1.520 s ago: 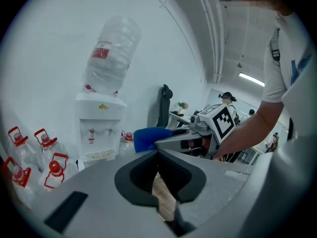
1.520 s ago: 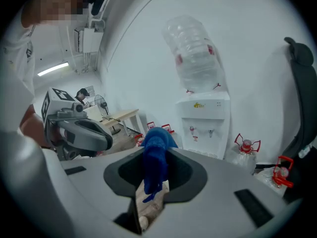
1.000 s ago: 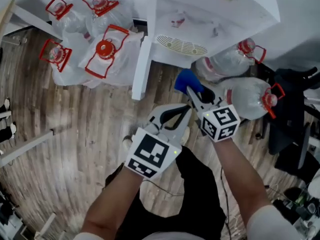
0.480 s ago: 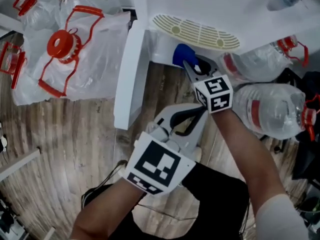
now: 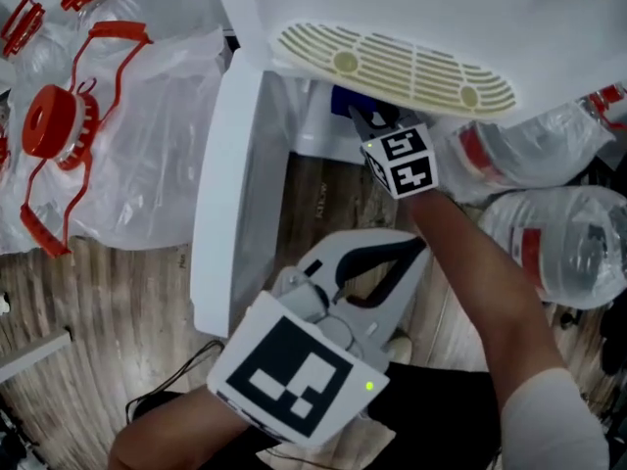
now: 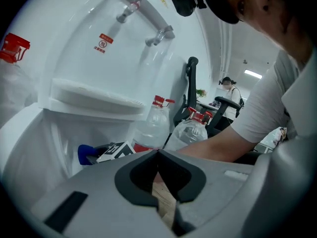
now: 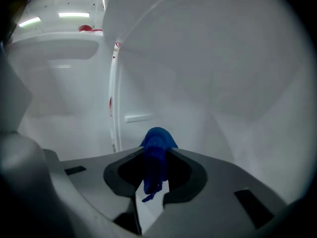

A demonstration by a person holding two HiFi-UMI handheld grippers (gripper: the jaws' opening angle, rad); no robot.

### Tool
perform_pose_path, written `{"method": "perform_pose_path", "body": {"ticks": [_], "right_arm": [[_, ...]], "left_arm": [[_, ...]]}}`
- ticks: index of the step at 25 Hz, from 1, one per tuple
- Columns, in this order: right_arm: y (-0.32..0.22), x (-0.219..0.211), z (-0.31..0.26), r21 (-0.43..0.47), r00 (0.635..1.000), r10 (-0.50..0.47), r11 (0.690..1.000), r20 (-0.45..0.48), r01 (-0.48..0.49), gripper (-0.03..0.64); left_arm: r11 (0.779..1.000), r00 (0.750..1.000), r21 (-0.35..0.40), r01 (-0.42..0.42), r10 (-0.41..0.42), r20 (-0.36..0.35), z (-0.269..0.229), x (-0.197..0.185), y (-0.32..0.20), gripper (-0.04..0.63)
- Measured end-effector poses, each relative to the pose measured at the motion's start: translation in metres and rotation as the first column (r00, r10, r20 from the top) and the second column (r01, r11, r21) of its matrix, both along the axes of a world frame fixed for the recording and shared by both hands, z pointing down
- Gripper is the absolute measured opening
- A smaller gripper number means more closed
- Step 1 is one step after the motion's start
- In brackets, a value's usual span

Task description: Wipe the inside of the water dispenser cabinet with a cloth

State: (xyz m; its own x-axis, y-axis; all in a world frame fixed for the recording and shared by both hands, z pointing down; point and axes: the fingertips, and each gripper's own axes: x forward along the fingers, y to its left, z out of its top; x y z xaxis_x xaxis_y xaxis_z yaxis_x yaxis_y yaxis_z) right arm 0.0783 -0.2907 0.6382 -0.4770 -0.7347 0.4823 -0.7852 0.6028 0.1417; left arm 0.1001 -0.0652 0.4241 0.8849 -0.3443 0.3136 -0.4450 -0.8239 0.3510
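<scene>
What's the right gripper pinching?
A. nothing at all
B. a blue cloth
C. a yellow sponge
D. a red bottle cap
B: in the right gripper view, the right gripper has its jaws closed on a blue cloth, which sticks out past them inside the white cabinet.

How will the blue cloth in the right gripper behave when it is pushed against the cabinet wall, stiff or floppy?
Probably floppy: the blue cloth sits bunched into a soft lump between the jaws of the right gripper, with a loose frayed end hanging down. It looks light, so it should fold and flatten against the cabinet wall rather than push back.
</scene>
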Motion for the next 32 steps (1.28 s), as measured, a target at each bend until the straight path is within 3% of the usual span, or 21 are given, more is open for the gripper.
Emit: {"method": "perform_pose_path", "body": {"ticks": [11,14,21,32], "right_arm": [[-0.082,-0.014,0.053,0.027,0.998,0.038,0.999,-0.058,-0.036,0.086],[-0.092,-0.018,0.059,-0.007,0.998,0.024,1.0,-0.065,-0.025,0.084],[-0.064,-0.036,0.093,-0.148,0.993,-0.092,0.986,-0.07,0.081,0.084],[-0.012,-0.042,0.085,-0.167,0.98,-0.183,0.971,-0.076,0.169,0.086]], "left_arm": [[1.0,0.999,-0.024,-0.011,0.01,-0.031,0.012,-0.011,-0.015,0.003],[1.0,0.999,-0.007,-0.021,0.021,-0.032,0.01,-0.011,-0.017,0.003],[0.997,0.996,0.01,-0.081,0.082,-0.046,0.013,-0.003,-0.01,0.003],[0.983,0.98,-0.005,-0.186,0.185,-0.078,0.008,0.02,0.01,0.003]]}}
